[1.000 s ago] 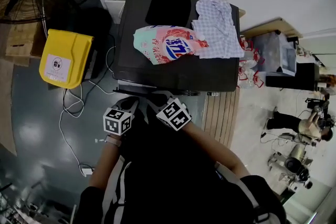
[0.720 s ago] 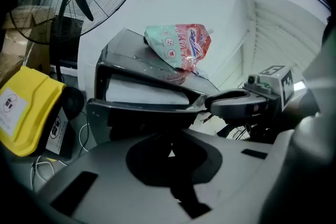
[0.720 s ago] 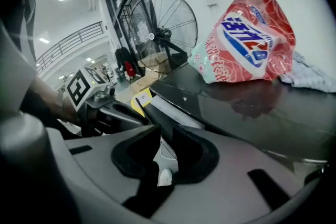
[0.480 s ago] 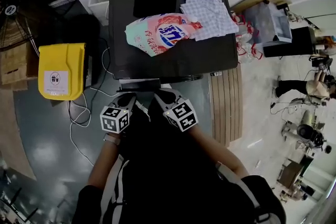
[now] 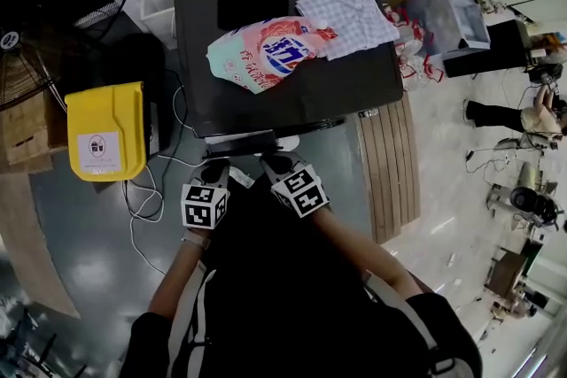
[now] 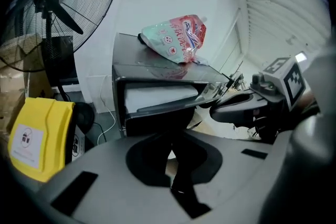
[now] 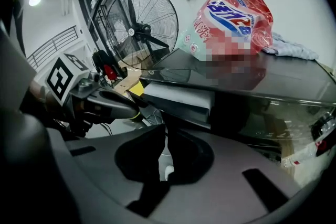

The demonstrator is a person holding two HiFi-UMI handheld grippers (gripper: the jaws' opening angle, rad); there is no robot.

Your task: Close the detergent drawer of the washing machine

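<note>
Left gripper point(image 6: 172, 140): dark jaws drawn together, nothing between them, tips just below the detergent drawer point(image 6: 157, 101).
Drawer: pulled out of the washing machine point(image 6: 157, 70), white inside.
Detergent pouch point(image 6: 176, 38): on the machine's top.
Right gripper point(image 6: 239, 108): at the drawer's right end.
Fan point(image 6: 55, 5), yellow bin point(image 6: 34, 136): at left.

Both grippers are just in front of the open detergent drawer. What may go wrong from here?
1. The detergent drawer stands out of the washing machine; a push at one corner only may skew it and jam it.
2. The left gripper and the right gripper, both shut, sit close together and may knock each other.
3. A hard shove may shake the detergent bag lying on top.
</note>
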